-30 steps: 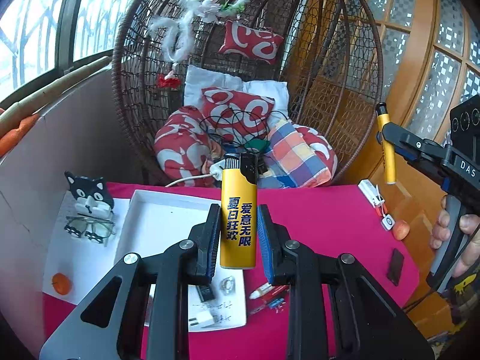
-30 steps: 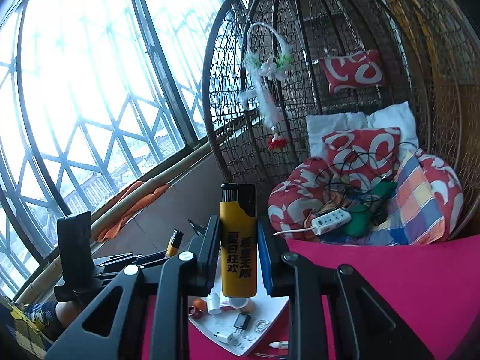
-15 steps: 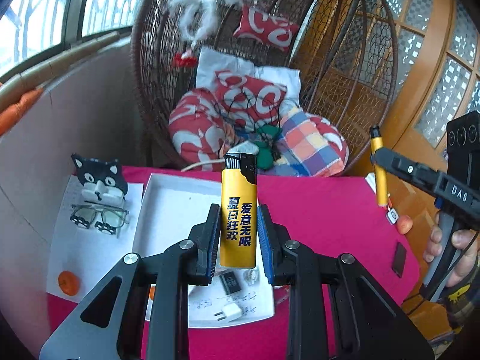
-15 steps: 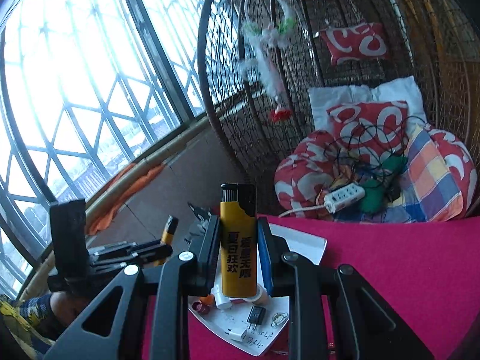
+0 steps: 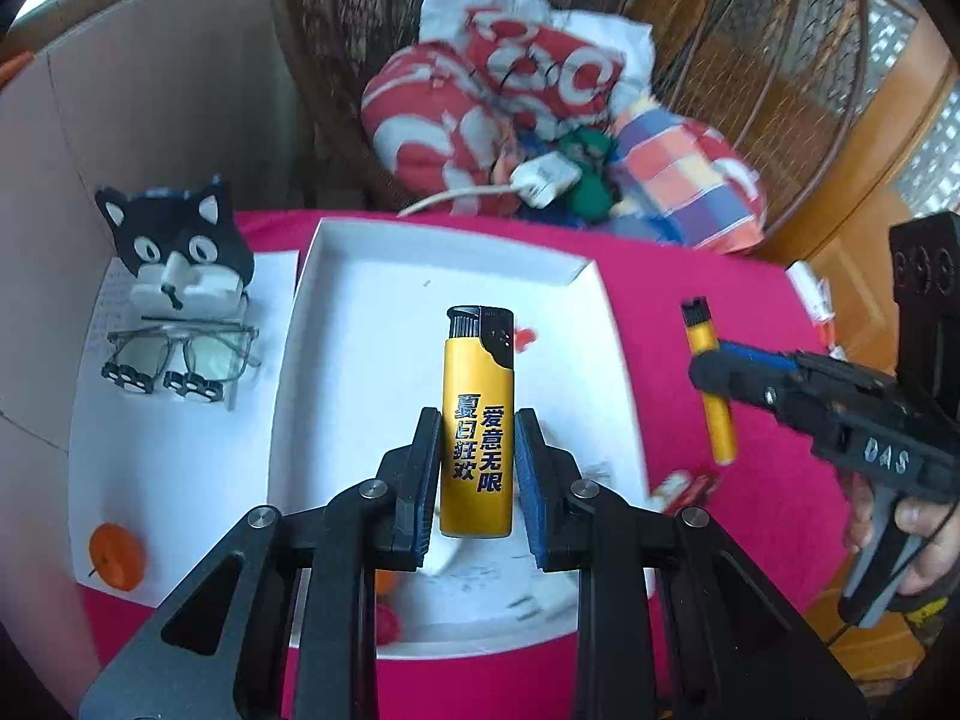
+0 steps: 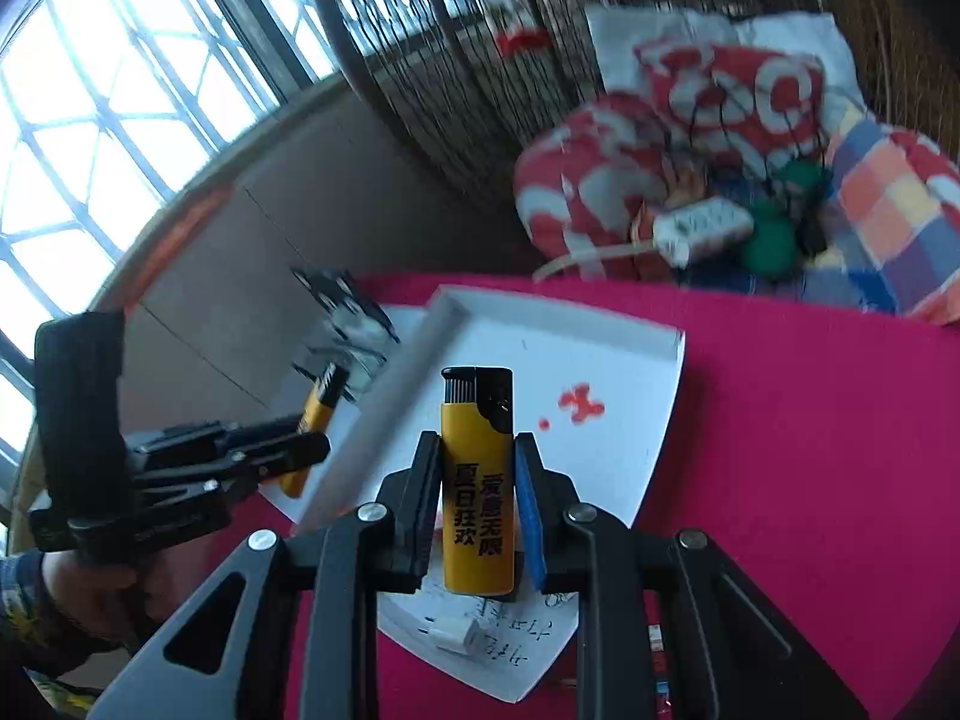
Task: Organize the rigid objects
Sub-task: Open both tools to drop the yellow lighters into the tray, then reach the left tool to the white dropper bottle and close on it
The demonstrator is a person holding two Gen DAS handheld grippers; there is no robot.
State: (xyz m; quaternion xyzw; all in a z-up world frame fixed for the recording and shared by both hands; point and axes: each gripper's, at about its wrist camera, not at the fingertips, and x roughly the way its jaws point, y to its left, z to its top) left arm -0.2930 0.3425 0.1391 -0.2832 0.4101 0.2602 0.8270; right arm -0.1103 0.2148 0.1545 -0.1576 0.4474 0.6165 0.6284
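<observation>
- We read "夏日狂欢 爱意无限" in dark blue down the yellow lighter (image 5: 477, 426) at six o'clock in the left view.
- We read the same characters on the other yellow lighter (image 6: 478, 480).
- We read "DAS" on the black gripper (image 5: 714, 375) at three o'clock.

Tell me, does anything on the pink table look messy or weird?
A little. Small red bits lie scattered on the white tray, and a white plug rests loose near its front edge. Each gripper holds a yellow lighter upright, nothing is tipped or broken.
</observation>
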